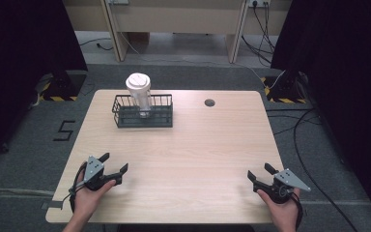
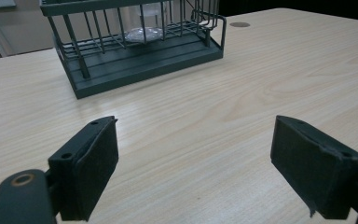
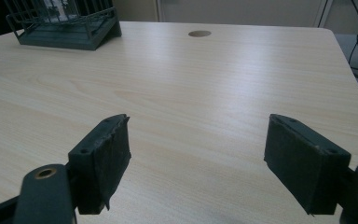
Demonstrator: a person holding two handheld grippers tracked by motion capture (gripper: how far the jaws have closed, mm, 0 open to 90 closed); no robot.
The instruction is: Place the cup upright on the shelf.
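The tall clear plastic cup with a white lid (image 1: 139,93) stands upright in the dark wire basket (image 1: 165,117) at the table's far left — long axis vertical, lid up. Both the left gripper (image 1: 114,164) and right gripper (image 1: 259,172) rest near the front edge, jaws wide apart, holding nothing. The likely risk: a sideways grab tips the cup or snags the basket's wires.

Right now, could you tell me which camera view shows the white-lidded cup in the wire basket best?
The high view: the cup stands whole and upright in the basket. The left gripper view catches just its clear base behind the wires; the right gripper view cuts it off at the top edge.
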